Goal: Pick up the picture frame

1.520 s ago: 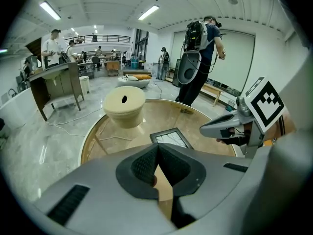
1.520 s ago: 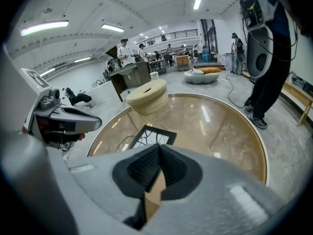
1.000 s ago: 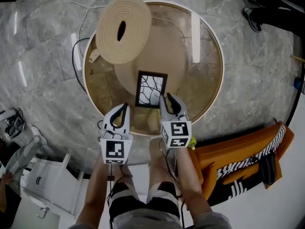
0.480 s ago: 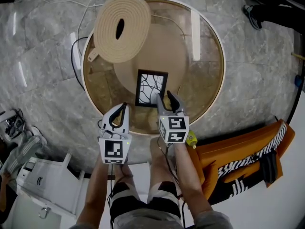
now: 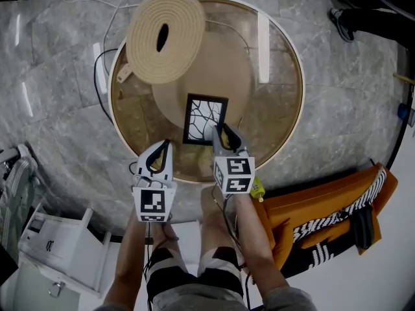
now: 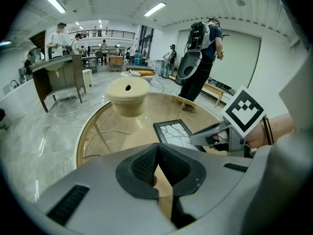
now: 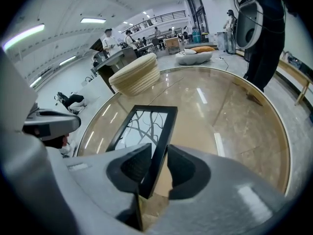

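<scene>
One rectangular black-edged picture frame (image 5: 205, 120)

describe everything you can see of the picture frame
The frame is a thin black rectangle holding a white picture of dark bare branches. It lies on the round glass table, near the person's side. The right gripper straddles its right edge by the near corner; the jaws have just been closing and seem to press it. Nothing else touches it.

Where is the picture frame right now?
In the head view the picture frame lies on the round table, near right corner between the jaws of the right hand-held gripper, which have just been closing.
</scene>
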Tool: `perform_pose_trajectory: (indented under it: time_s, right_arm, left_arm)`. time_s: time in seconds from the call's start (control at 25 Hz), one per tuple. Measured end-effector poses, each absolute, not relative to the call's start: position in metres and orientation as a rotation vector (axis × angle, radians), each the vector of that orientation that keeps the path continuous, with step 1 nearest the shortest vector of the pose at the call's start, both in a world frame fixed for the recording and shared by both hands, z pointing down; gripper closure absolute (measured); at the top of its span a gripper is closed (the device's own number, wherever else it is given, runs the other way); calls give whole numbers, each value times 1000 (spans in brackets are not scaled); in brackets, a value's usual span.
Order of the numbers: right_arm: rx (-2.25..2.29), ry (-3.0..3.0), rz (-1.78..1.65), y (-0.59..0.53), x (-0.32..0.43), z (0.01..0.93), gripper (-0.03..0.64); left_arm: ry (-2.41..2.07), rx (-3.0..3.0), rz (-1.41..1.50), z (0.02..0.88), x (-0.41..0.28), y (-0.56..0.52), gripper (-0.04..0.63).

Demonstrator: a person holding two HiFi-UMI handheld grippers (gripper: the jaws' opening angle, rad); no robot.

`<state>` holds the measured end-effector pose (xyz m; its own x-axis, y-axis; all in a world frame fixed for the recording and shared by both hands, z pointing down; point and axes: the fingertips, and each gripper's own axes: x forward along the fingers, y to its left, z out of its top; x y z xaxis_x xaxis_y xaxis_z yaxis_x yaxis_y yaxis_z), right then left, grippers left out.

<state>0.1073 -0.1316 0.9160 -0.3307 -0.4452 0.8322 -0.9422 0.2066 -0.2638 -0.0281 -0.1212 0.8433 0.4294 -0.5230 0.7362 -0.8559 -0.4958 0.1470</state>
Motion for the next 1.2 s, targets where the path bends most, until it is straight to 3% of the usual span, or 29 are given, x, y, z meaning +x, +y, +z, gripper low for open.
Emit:
perform_pose_trajectory:
  time_s: [0.68, 1.2]
  right_arm:
    - [1322, -1887, 1002, -127, 115, 901, 552]
    - [1409, -1985, 908, -142, 117, 809, 552]
  left_arm:
    - [-1182, 2197, 859, 831, -29, -111, 578]
    - [-1257, 2257, 804, 756, -31, -129, 578]
